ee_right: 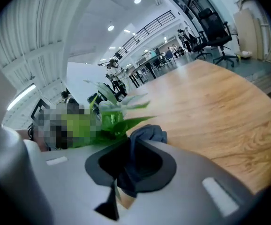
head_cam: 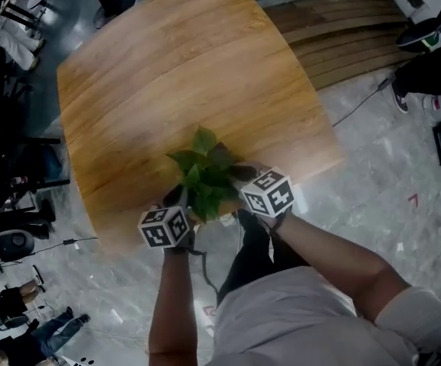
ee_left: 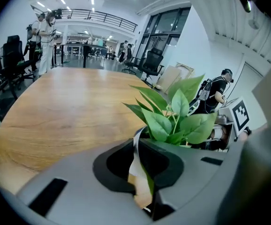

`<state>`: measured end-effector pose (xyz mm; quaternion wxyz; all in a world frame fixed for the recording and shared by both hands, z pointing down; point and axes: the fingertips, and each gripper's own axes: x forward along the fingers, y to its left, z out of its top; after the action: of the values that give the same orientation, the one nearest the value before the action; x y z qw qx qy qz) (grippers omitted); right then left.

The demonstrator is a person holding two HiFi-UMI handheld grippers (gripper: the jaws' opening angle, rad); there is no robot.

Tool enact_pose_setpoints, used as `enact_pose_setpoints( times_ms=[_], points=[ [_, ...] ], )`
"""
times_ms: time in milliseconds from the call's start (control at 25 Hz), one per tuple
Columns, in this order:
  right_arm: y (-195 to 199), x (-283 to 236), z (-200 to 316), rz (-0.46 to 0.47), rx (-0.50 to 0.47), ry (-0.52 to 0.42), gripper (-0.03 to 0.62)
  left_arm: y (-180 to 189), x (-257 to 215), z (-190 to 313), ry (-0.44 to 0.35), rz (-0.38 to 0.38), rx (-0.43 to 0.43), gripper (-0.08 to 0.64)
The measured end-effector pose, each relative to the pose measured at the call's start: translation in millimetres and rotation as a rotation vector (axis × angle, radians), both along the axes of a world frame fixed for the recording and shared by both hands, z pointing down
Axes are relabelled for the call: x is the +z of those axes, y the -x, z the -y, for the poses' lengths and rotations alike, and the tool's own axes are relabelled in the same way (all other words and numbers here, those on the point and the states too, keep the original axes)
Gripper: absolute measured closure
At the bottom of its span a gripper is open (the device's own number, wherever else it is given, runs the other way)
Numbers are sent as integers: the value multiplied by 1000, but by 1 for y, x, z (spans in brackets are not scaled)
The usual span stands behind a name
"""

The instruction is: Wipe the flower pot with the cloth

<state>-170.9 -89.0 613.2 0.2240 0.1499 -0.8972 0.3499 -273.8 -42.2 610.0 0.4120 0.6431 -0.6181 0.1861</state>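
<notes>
The table (head_cam: 175,75) is warm honey-brown wood with darker grain streaks. At its near edge the plant (head_cam: 205,175) has bright green leaves, some darker than others. The pot (ee_left: 136,165) shows a white rim. The cloth (ee_right: 147,136) is dark blue-grey. The left gripper (ee_left: 138,172) and the right gripper (ee_right: 121,177) are pale grey, with black round the jaws. The left cube (head_cam: 164,227) and the right cube (head_cam: 268,192) carry black square markers on white faces. The floor (head_cam: 373,197) is grey marble with pale veining. The person's shirt (head_cam: 297,319) is light grey and the trousers (head_cam: 251,258) are black.
</notes>
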Motion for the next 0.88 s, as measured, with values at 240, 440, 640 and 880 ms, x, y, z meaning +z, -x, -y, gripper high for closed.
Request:
enact_pose_setpoints(
  times_ms=[240, 440, 640, 880],
  points=[
    [-12, -46, 17, -20, 3, -102, 549, 9, -39, 1, -88, -15, -42, 518],
    [-16, -101, 26, -7, -7, -223, 549, 19, -83, 1, -157, 0, -66, 518],
    [-13, -163, 31, 37, -34, -332, 549, 25, -130, 3, -233, 21, -95, 518],
    [-8, -234, 24, 115, -69, -449, 549, 18, -191, 5, -336, 50, -113, 518]
  ],
)
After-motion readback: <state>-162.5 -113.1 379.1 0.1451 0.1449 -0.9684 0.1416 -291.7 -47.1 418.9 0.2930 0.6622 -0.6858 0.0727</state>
